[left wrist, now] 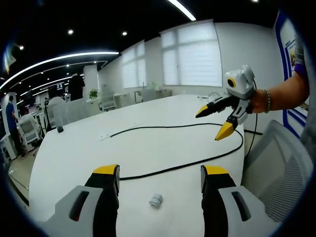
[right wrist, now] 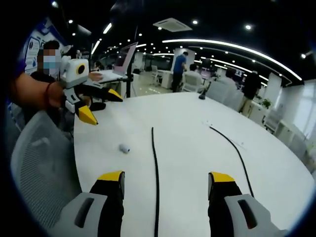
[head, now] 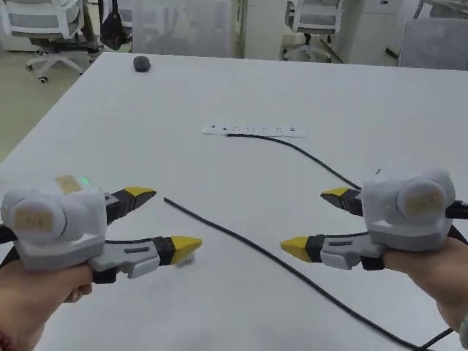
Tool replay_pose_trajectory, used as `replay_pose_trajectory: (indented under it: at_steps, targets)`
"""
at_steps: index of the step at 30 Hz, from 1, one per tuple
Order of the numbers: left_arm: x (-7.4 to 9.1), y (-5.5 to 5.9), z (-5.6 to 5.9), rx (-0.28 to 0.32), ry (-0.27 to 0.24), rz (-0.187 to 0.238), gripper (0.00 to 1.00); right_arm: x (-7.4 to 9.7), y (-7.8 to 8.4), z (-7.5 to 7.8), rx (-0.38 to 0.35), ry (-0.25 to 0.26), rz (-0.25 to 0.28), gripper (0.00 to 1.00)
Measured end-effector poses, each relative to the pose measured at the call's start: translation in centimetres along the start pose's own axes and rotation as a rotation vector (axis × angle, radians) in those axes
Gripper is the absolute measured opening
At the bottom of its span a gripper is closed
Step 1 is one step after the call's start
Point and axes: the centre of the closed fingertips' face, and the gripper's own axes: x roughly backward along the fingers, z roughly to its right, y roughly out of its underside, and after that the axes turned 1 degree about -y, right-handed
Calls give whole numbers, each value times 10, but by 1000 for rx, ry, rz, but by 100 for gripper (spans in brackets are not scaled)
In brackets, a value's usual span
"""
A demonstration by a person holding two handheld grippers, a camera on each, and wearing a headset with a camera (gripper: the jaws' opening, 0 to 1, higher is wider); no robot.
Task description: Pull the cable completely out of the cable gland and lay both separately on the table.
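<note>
Plainly, the cable gland (left wrist: 156, 200) lies alone on the white desk (head: 219, 95), a small pale piece just ahead of the left tongs (head: 173, 216) and not touching the cable (head: 248, 245). The black cable's loose end rests on the desk between the two pairs of tongs, nearer the left. From there it runs slantwise toward the near edge, passing below the right tongs (head: 303, 219). A further stretch curves from behind the right tongs up to a white power strip (head: 252, 131) farther back. In the right gripper view the gland sits left of the cable end, with bare desk between them.

Both tongs hang low above the desk, yellow tips pointing inward at each other, jaws apart and holding nothing. The left hand (head: 36, 300) grips one, the right hand (head: 431, 281) the other. Each body bears a yellowish sticker whose writing is too blurred to read, and a green light glows on the left one. A dark mouse (head: 142, 64) lies at the far side.
</note>
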Motion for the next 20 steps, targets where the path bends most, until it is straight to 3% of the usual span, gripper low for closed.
replay_pose_trajectory:
  at_steps: [10,20]
  targets:
    - [8,7,13,23,-38,-28,66,14,20,-12,-31,21,-13,69]
    - [10,8,17,25,-63,-51,68,13,22,-13,-52,27,-3,68]
